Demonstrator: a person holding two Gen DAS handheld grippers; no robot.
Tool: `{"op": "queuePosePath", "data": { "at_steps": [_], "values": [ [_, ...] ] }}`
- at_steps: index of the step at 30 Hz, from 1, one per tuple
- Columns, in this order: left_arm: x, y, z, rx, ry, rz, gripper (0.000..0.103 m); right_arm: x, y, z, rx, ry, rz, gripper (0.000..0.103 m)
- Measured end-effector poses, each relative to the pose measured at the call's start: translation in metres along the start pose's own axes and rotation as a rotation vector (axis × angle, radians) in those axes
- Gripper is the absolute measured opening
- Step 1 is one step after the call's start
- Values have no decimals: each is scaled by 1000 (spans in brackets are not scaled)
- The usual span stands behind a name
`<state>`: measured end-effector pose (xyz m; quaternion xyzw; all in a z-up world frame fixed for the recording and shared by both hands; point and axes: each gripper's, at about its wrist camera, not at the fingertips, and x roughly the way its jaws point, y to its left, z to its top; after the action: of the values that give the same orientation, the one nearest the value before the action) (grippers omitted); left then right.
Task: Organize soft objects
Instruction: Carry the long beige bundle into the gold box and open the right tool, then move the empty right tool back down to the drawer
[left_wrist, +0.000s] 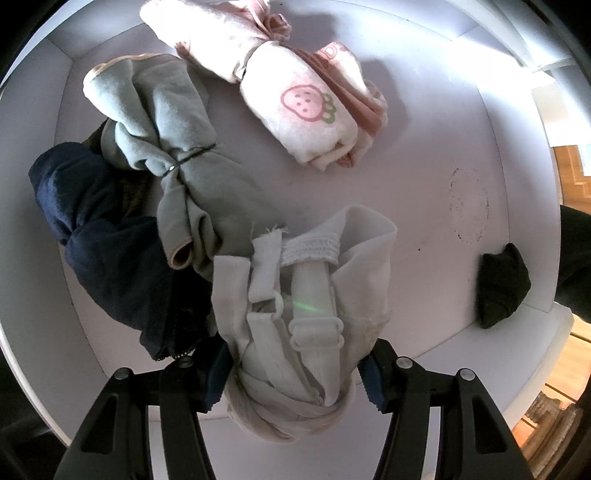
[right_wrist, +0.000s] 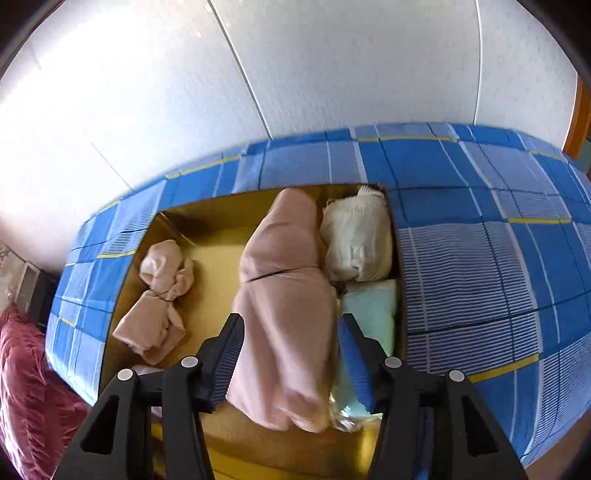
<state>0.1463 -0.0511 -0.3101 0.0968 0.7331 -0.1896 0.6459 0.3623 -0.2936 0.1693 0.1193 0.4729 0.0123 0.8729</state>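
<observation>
In the left wrist view my left gripper (left_wrist: 295, 373) is open, its pads either side of a white strapped garment bundle (left_wrist: 306, 302) lying on a white tray (left_wrist: 461, 177). A grey-green rolled garment (left_wrist: 173, 147), a navy garment (left_wrist: 96, 229), a pink strawberry-print roll (left_wrist: 303, 110) and a small black item (left_wrist: 502, 284) also lie there. In the right wrist view my right gripper (right_wrist: 291, 362) is open around a long pink roll (right_wrist: 284, 302) lying in a yellow box (right_wrist: 210, 280), apparently without squeezing it.
The box also holds a small pink knotted bundle (right_wrist: 159, 299), a cream roll (right_wrist: 358, 240) and a mint folded piece (right_wrist: 373, 310). The box sits on a blue checked bedspread (right_wrist: 480, 258) by a white wall (right_wrist: 258, 74). A crimson cushion (right_wrist: 26, 387) lies at left.
</observation>
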Motion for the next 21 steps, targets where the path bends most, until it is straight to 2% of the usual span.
{"op": "queuePosePath", "data": {
  "at_steps": [5, 11, 16, 21],
  "values": [
    [0, -1, 0, 1, -2, 1, 60, -16, -2, -19, -37, -1, 22, 53],
    [-3, 1, -1, -5, -10, 5, 60, -48, 3, -61, -132, -42, 62, 53],
    [-9, 8, -3, -36, -25, -20, 60, -77, -1, -111, -202, -58, 120, 53],
    [-14, 14, -2, -68, -40, -46, 59, -88, -15, -171, -233, -19, 145, 53]
  ]
}}
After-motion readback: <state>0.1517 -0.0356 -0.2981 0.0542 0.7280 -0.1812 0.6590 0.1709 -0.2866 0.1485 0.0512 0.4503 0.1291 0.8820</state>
